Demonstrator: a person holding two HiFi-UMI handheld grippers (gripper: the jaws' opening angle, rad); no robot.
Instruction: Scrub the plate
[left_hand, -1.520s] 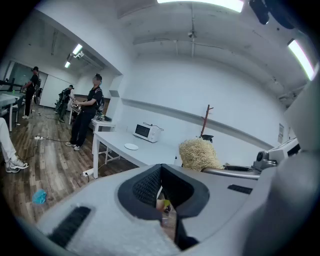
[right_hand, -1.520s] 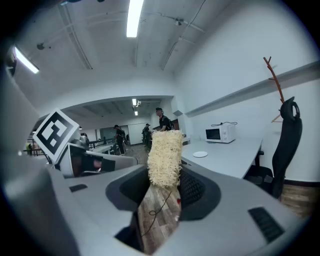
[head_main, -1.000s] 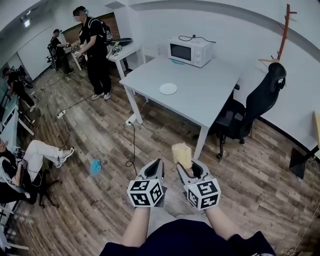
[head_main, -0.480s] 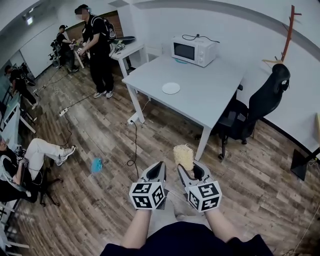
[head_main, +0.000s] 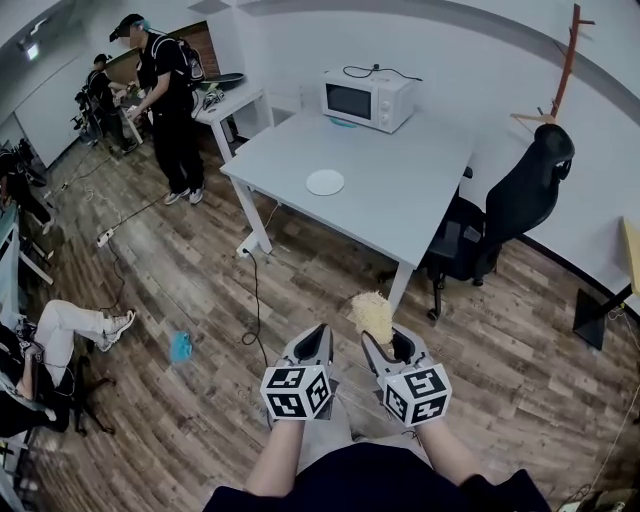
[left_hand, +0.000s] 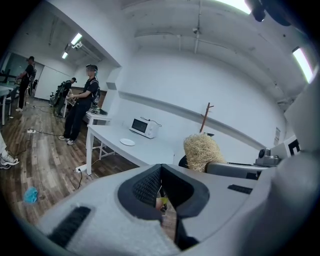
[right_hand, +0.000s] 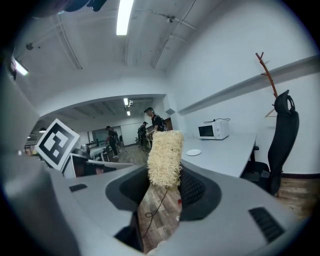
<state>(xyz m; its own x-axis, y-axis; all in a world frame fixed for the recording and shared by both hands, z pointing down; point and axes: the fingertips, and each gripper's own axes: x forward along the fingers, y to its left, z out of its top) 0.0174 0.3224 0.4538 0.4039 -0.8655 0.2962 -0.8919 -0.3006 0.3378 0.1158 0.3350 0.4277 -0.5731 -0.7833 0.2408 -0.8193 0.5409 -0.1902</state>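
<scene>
In the head view, at the far lower left, a seated person (head_main: 45, 345) stretches a leg over the wooden floor (head_main: 180, 260). A small blue object (head_main: 181, 346) lies on the boards to the right of that person's shoe. At the upper left a standing person (head_main: 165, 95) in black faces a side desk. The white table (head_main: 420, 200) fills the upper middle. The plate (head_main: 325, 182) lies flat near the table's left edge, well apart from both grippers, and a microwave (head_main: 365, 97) sits at its far end. At the bottom centre the left gripper (head_main: 319, 332) has its jaws pressed together with nothing between them. Just beside it, the right gripper (head_main: 385, 340) is clamped on a pale, straw-coloured scrubber (head_main: 370, 313) that sticks out past the jaw tips. In the right gripper view the scrubber (right_hand: 165, 157) stands upright between the pads, with the plate (right_hand: 193, 152) on the table beyond it. A black office chair (head_main: 520, 200) stands at the right edge of the table, and a coat stand (head_main: 568, 60) leans in the upper right corner
</scene>
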